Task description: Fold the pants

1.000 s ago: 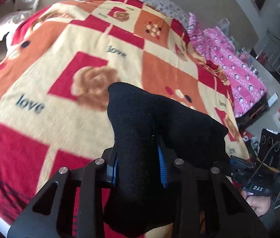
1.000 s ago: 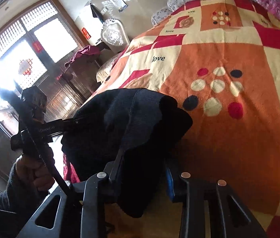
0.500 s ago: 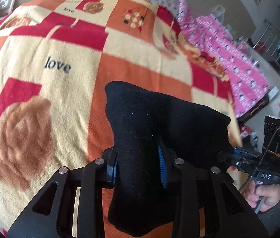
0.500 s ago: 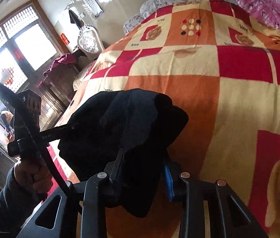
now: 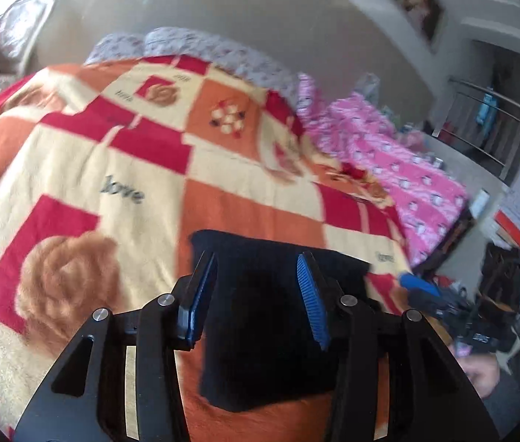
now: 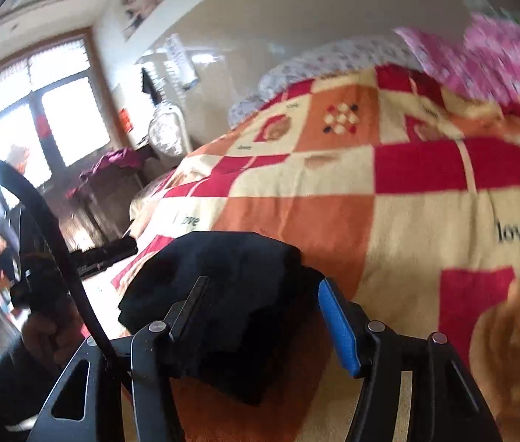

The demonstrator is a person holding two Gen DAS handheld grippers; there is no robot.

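Observation:
The black pants (image 5: pixel 271 316) lie as a folded bundle on the checked red, orange and cream blanket (image 5: pixel 87 169). My left gripper (image 5: pixel 258 269) is open, its blue pads spread on either side of the bundle. In the right wrist view the same pants (image 6: pixel 223 294) rest on the blanket (image 6: pixel 407 221), and my right gripper (image 6: pixel 263 294) is open around their near edge. The other gripper shows at the right edge of the left wrist view (image 5: pixel 440 302), and blurred at the left of the right wrist view (image 6: pixel 109 254).
A pink patterned quilt (image 5: pixel 400 169) lies along the bed's right side. Grey floral pillows (image 5: pixel 201 48) sit at the head. A metal railing (image 5: pixel 495 125) and clutter stand right of the bed. A window (image 6: pixel 39 118) and furniture are to the left.
Both grippers held the black bundle above the blanket before. Now both have opened and let go, and the pants lie on the blanket.

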